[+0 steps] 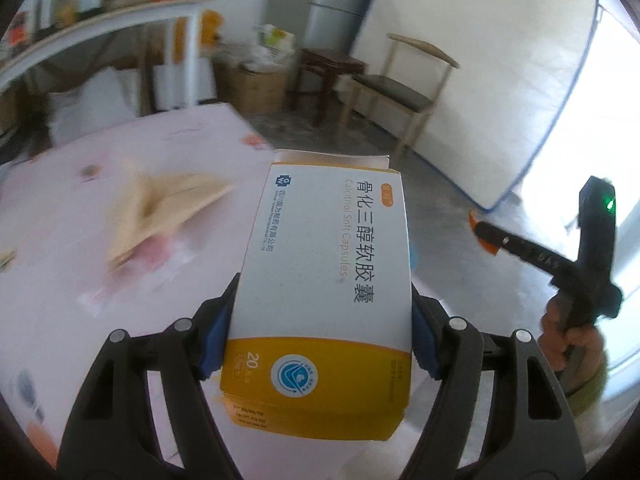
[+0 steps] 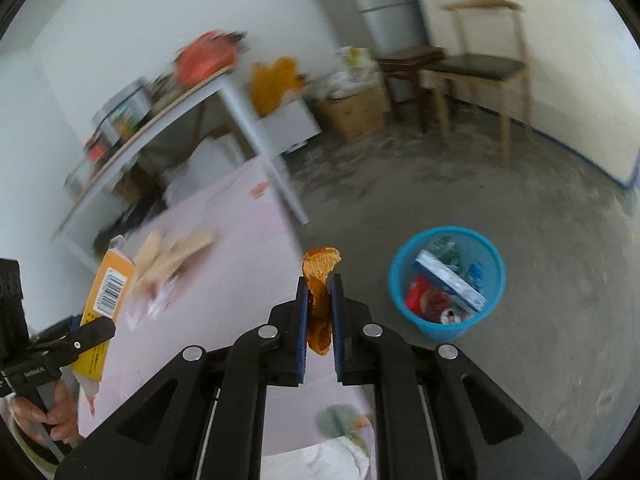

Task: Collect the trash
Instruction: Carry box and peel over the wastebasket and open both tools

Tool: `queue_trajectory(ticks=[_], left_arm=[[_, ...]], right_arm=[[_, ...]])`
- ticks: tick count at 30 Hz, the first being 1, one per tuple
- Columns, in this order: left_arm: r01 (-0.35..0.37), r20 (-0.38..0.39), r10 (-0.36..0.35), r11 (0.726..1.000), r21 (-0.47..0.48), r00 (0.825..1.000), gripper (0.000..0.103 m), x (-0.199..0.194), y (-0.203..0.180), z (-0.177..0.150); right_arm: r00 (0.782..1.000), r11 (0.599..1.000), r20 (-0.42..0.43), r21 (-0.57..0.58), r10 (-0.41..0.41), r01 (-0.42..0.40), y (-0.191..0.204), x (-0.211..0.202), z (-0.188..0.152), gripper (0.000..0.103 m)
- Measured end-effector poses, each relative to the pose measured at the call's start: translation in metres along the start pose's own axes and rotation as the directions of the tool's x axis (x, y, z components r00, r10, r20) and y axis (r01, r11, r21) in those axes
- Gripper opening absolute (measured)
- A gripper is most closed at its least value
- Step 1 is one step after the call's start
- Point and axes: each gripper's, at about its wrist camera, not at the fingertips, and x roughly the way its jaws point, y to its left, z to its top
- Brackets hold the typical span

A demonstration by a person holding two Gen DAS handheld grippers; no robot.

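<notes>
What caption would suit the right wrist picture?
Right gripper pinching an orange peel above the pink table, near a blue trash basket on the floor.

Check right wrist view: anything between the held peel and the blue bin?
Nothing: only bare grey floor separates the orange peel from the blue bin, right wrist view.

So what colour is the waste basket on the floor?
Blue mesh waste basket; the right wrist view shows it best.

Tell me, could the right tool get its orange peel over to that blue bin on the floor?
Probably yes. The right tool grips the orange peel, and only bare floor lies between it and the open-topped blue bin.
</notes>
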Motion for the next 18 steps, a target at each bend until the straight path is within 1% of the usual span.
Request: queue_trajectory(ticks=[2,4,6,8,10,12,14,15,16,17,18], left_arm=[[0.055,-0.045,-0.054,0.998,0.008,0.998,0.069,0.028,-0.015,0.022],[0.101,-0.094,-0.1,0.995,0.013,0.991,0.069,0.058,-0.027,0.04],[0.129,-0.146,-0.126,0.992,0.01,0.981,0.069,0.088,-0.039,0.055],[0.151,-0.211,-0.149,0.988,-0.005,0.966,0.069,0.127,-0.054,0.071],[0.162,-0.27,-0.163,0.987,-0.026,0.949,0.07,0.164,-0.066,0.083],[0.163,-0.313,-0.169,0.986,-0.048,0.935,0.07,0.192,-0.074,0.09],[0.151,-0.364,-0.172,0.985,-0.085,0.916,0.07,0.228,-0.085,0.097],[0.147,-0.374,-0.172,0.985,-0.094,0.911,0.07,0.239,-0.09,0.1],[0.141,-0.389,-0.172,0.984,-0.108,0.905,0.071,0.258,-0.097,0.104],[0.134,-0.397,-0.173,0.983,-0.124,0.902,0.079,0.271,-0.102,0.107],[0.131,-0.401,-0.178,0.981,-0.141,0.899,0.085,0.281,-0.104,0.11]], right_arm=[[1.0,0.997,0.003,0.073,-0.017,0.017,-0.029,0.003,0.005,0.011],[0.999,0.99,-0.007,0.136,-0.031,0.032,-0.055,0.012,0.007,0.011],[0.999,0.979,-0.027,0.201,-0.034,0.039,-0.082,0.027,0.008,0.011],[0.998,0.963,-0.058,0.266,-0.035,0.049,-0.109,0.047,0.007,0.011],[0.995,0.938,-0.1,0.342,-0.013,0.047,-0.138,0.073,0.006,0.011],[0.992,0.916,-0.125,0.398,-0.001,0.051,-0.158,0.097,0.005,0.011],[0.989,0.892,-0.149,0.449,0.014,0.055,-0.178,0.121,0.006,0.011],[0.987,0.878,-0.157,0.475,0.022,0.056,-0.188,0.134,0.008,0.011],[0.987,0.866,-0.161,0.497,0.025,0.059,-0.198,0.147,0.011,0.012],[0.986,0.858,-0.163,0.509,0.022,0.065,-0.204,0.156,0.013,0.014],[0.986,0.848,-0.163,0.525,0.019,0.071,-0.213,0.169,0.015,0.014]])
